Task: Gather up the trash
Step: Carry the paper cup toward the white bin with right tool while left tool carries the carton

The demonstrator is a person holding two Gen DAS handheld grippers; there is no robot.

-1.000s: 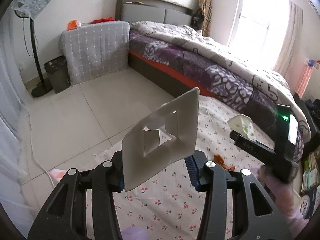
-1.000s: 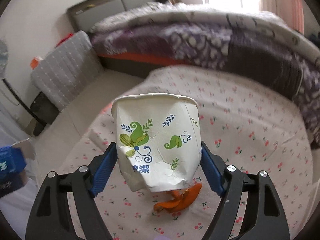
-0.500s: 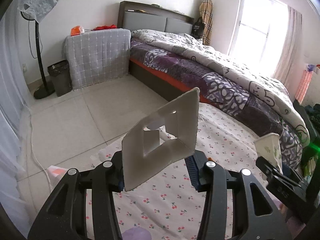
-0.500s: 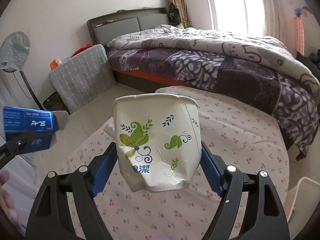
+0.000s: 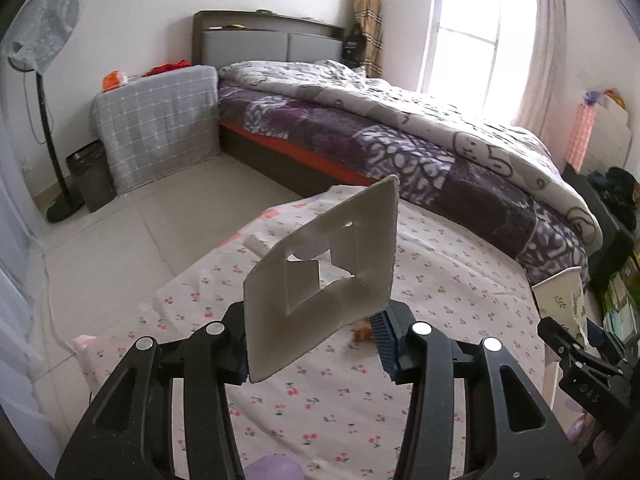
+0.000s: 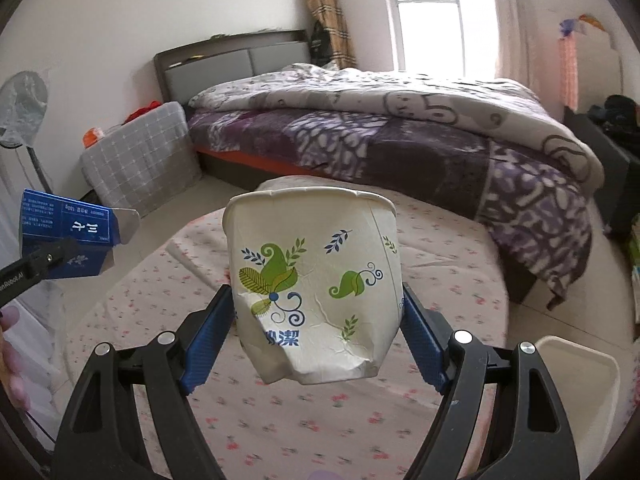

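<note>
The crumpled white paper cup [image 6: 316, 288], printed with green leaves and dark blue swirls, was the larger of the two pieces of trash. It was upright and dented toward its base, clamped between the blue-padded fingers [image 6: 208, 340] of the right gripper [image 6: 318, 336] above the round worktop covered in a cherry-print cloth [image 6: 440, 256]. Blue Chinese characters ran along its lower front; only part of them showed, the last reading "洁".

The opened blue cardboard box [image 6: 66, 236], grey-white on the inside [image 5: 320, 280], was held tilted in the air over the same worktop, the fingers of the left gripper [image 5: 314, 344] pressed on its two sides. Through its open end the hollow interior and folded flaps showed. From the right wrist view its blue outer face carried white print, upside down and too small to read apart from large characters. Beneath it the left gripper's black arm bore white lettering ending in "Robot.AI".

A small orange scrap [image 5: 362, 334] lay on the cloth just beyond the box.
</note>
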